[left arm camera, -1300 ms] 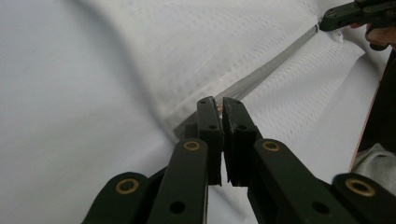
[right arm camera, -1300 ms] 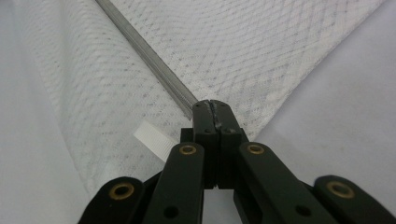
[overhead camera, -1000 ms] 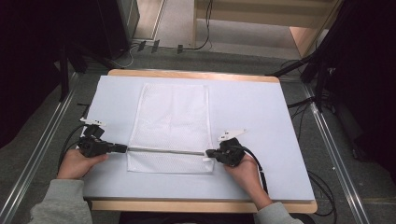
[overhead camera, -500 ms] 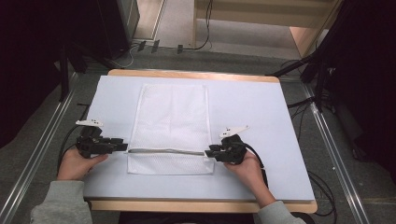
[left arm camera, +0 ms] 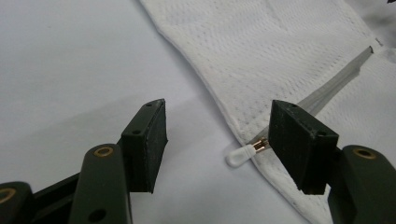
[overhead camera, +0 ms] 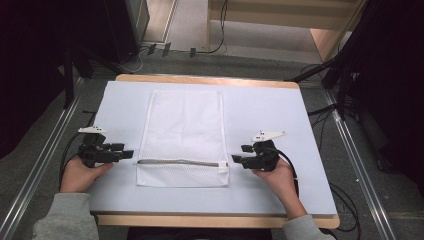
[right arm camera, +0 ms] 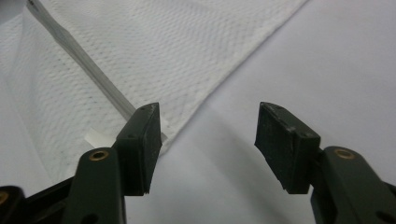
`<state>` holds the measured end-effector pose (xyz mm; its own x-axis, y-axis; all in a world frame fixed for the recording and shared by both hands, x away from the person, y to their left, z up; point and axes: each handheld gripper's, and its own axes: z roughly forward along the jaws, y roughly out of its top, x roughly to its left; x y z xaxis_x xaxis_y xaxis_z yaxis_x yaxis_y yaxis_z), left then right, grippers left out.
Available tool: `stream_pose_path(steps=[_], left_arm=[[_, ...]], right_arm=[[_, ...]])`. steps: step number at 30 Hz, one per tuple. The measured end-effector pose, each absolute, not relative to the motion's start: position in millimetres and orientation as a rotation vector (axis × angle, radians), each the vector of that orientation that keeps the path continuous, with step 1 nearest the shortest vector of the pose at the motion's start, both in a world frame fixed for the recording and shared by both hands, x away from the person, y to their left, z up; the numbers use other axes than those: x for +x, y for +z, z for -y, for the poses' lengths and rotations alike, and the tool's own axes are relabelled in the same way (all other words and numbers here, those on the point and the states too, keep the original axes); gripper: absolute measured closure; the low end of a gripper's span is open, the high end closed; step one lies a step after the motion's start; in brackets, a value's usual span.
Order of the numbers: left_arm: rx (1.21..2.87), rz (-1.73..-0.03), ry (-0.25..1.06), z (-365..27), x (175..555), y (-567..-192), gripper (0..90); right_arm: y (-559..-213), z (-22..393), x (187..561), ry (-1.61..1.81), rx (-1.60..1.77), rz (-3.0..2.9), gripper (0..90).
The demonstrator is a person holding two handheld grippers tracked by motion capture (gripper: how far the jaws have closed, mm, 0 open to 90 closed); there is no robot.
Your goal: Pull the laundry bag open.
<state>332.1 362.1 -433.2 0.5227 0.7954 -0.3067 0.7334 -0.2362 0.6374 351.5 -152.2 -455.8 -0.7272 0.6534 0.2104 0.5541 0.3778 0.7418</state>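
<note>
Both grippers, left gripper [overhead camera: 129, 153], right gripper [overhead camera: 236, 160], just opened wide, released flat white mesh bag [overhead camera: 182, 125], zipper [overhead camera: 177, 162] closed.

High view: table [overhead camera: 280, 115] evenly lit from above, bright, pale bluish; surroundings left and right fall to near black. Soft, slightly grainy, no glare. Faint short shadows under both hands. Left gripper view: sharp on jaws and zipper pull [left arm camera: 240, 155], mesh bag [left arm camera: 261, 56] weave crisp near, softer far; broad grey shadow on the sheet far of the jaws. Right gripper view: jaws a little soft, soft shadow between them, far left corner blurred.
</note>
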Motion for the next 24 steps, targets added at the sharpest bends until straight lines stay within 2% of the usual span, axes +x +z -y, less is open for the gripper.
stream_pose_path(steps=[10, 24], left_arm=[[1.995, -1.283, 0.121, -368.0, 337.1, -436.0, 36.6], [2.006, -1.290, 0.123, -366.9, 340.7, -437.5, 36.0]], right_arm=[[-456.1, 178.4, 355.8, 1.266, 1.187, -2.416, 37.3], [-460.3, 184.9, 358.2, 1.255, 1.231, -2.397, 35.7]])
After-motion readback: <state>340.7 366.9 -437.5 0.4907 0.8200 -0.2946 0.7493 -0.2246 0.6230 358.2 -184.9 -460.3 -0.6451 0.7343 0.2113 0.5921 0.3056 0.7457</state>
